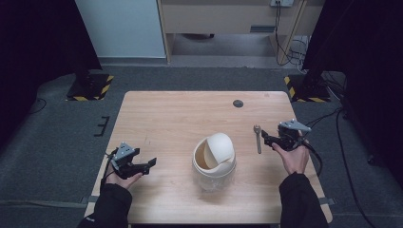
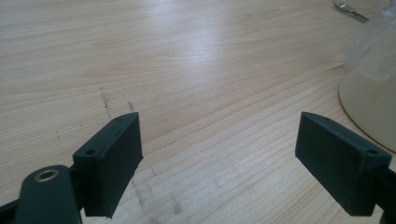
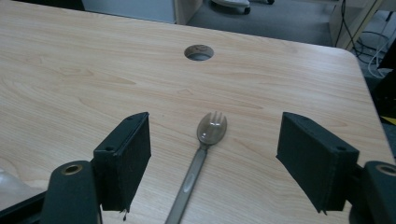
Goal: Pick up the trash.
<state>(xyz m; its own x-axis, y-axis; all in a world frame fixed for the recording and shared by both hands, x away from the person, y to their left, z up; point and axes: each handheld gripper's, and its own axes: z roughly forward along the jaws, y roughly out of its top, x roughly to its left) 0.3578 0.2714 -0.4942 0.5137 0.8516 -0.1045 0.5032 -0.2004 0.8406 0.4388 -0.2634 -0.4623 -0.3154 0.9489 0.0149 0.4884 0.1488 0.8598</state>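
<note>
Spork [image 3: 201, 158] lies between wide-apart jaws of right hand-held gripper [image 3: 215, 163]; left hand-held gripper [image 2: 219, 163] wide, bare table [image 2: 210, 70] ahead.

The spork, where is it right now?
The spork lies flat on the table in the high view, right of the cream bin and just left of the open right gripper. The right gripper view shows it between the jaws.

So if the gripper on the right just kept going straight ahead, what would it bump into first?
Probably the spork: it lies on the table between the open right gripper's jaws, pointing away. How high the gripper sits above it is unclear.
</note>
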